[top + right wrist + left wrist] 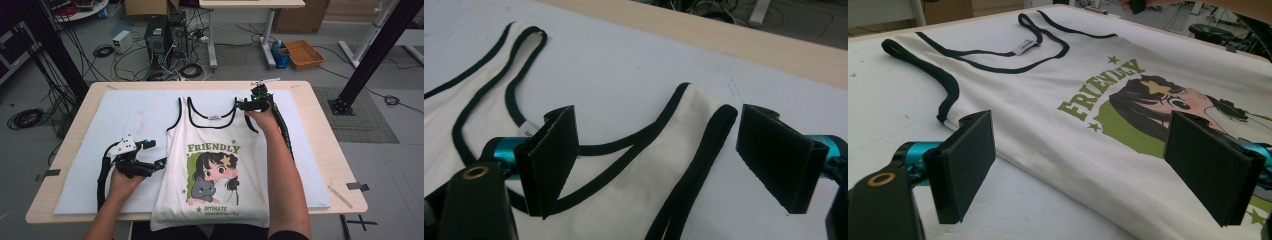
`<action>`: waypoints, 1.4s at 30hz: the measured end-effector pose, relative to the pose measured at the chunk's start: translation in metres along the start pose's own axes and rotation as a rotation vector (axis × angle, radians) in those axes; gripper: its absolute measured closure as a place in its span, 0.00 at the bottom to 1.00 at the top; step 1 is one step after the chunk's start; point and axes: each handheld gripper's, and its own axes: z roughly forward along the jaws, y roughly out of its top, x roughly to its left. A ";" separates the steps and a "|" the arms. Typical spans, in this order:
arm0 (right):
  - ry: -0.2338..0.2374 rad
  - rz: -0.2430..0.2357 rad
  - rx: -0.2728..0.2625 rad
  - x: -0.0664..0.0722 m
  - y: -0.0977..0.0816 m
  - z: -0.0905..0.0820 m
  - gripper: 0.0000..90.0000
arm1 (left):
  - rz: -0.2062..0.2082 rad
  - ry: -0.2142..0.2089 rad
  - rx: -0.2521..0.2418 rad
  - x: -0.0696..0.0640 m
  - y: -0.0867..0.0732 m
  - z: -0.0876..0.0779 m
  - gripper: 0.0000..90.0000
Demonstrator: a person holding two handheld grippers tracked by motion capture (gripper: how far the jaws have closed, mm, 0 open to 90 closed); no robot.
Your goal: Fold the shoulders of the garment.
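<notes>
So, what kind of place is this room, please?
Probably a lab or workshop set up for recording, not a home. Computer towers stand on the bare floor among loose cables, black metal frame posts rise beside the table, and cardboard boxes sit behind.

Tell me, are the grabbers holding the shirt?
No. Both are open: the right gripper straddles the tank top's shoulder strap, the left gripper its side edge.

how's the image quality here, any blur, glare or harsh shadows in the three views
High view: even, soft light, no glare, the tank top print readable but a little soft. Left gripper view: the left tool pads close to the lens look slightly soft, the print sharper. Right gripper view: the right tool casts faint shadows on the strap; background blurred.
</notes>
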 end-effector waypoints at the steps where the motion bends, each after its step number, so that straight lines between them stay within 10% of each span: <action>1: -0.004 0.005 -0.003 -0.001 -0.001 0.003 0.20 | 0.001 0.000 0.000 0.000 0.000 0.000 0.15; 19: -0.046 0.063 0.063 -0.023 0.009 0.050 0.20 | -0.005 0.002 -0.002 0.001 0.000 0.000 0.15; 25: -0.052 0.015 0.123 -0.016 0.007 0.064 0.45 | -0.006 0.005 0.002 0.000 0.000 0.000 0.15; 30: -0.070 0.018 0.141 -0.013 0.005 0.066 0.87 | -0.008 0.008 0.004 0.001 0.000 0.000 0.15; 42: -0.024 -0.024 0.056 -0.005 0.008 0.044 0.94 | -0.012 0.005 -0.005 0.001 0.000 0.000 0.15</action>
